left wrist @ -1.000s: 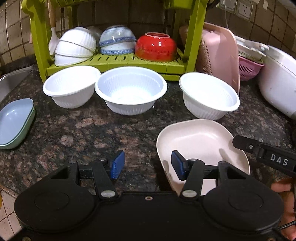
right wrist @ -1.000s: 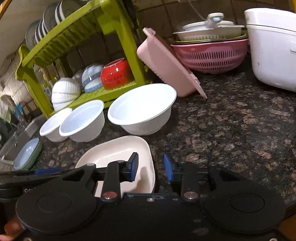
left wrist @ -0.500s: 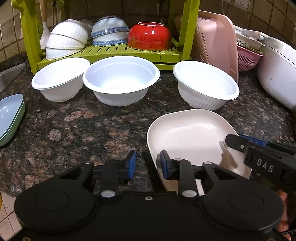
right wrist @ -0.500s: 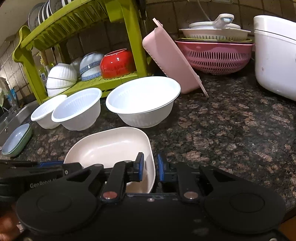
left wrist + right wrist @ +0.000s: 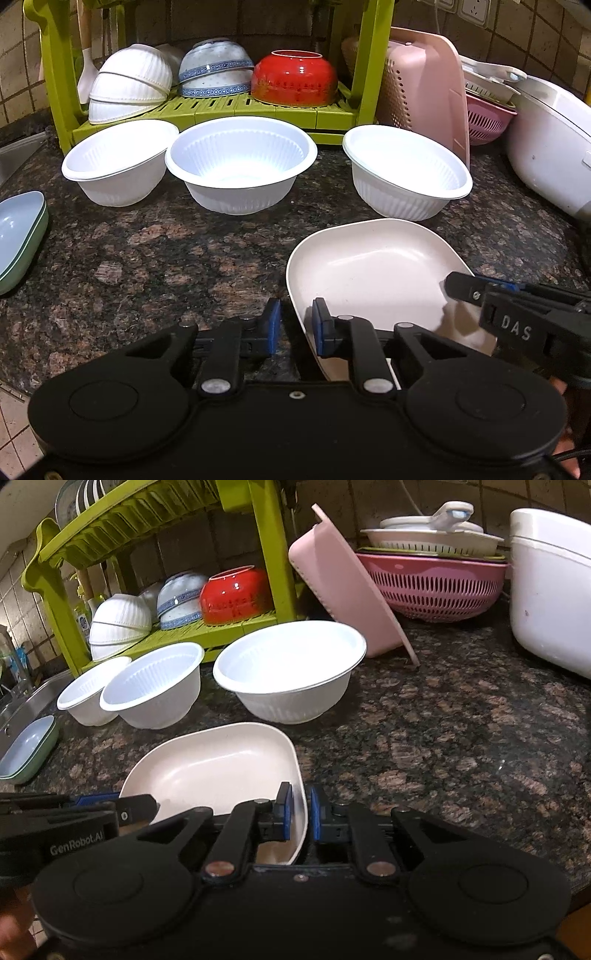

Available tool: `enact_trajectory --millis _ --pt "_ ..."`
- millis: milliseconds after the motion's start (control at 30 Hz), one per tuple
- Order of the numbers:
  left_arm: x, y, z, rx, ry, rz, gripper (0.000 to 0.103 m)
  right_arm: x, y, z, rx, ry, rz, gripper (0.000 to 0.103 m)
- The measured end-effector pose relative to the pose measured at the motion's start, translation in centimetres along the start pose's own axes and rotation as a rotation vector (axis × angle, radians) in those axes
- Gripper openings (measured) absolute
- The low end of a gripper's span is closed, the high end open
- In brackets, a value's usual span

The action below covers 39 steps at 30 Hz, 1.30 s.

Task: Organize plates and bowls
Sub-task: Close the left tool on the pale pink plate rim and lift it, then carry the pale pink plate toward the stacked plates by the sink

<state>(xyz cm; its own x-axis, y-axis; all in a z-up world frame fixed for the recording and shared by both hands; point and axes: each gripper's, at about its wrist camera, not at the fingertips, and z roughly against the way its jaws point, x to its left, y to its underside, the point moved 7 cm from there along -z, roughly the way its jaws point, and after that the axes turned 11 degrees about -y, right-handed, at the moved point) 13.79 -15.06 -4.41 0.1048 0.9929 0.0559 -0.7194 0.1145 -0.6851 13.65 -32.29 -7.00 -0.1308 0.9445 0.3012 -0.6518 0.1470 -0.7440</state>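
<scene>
A pink colander (image 5: 436, 587) is being kept beside a white cooker (image 5: 550, 590) on the granite tabletop (image 5: 461, 738), with a pink tray (image 5: 351, 590) being leaned against the green rack (image 5: 273, 554).
</scene>
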Motion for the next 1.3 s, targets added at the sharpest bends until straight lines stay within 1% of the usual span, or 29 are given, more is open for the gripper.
enact_trajectory --millis 133,367,467,700,733,767,867,1067,1300 --pt "-0.2 0.0 -0.1 -0.004 0.011 -0.003 0.025 0.0 0.0 0.0 -0.001 0.0 0.001 0.014" --pt "-0.5 0.1 -0.2 -0.024 -0.003 -0.016 0.026 0.3 0.2 -0.1 -0.016 -0.001 0.035 0.015" --pt "-0.4 0.0 -0.3 -0.025 -0.001 -0.007 0.026 0.4 0.2 -0.2 -0.007 -0.01 0.052 0.021" --pt "-0.5 0.0 -0.4 -0.032 0.002 -0.01 0.024 1.0 0.3 -0.3 -0.002 0.001 0.081 0.024" --pt "-0.5 0.0 -0.4 -0.033 0.004 -0.01 0.024 1.1 0.4 -0.3 -0.003 0.007 0.085 0.023" --pt "-0.5 0.1 -0.4 -0.032 0.004 -0.009 0.022 1.2 0.4 -0.2 -0.001 0.013 0.09 0.018" --pt "0.0 0.1 -0.3 -0.027 -0.002 0.004 0.019 1.4 0.4 -0.1 0.003 0.016 0.084 0.013" --pt "1.7 0.2 -0.2 -0.004 -0.013 0.042 0.016 2.8 0.7 -0.3 0.033 -0.028 0.055 0.011" --pt "5.0 0.4 -0.1 0.005 -0.063 0.091 0.015 6.1 0.9 -1.5 0.075 -0.096 0.018 0.011"
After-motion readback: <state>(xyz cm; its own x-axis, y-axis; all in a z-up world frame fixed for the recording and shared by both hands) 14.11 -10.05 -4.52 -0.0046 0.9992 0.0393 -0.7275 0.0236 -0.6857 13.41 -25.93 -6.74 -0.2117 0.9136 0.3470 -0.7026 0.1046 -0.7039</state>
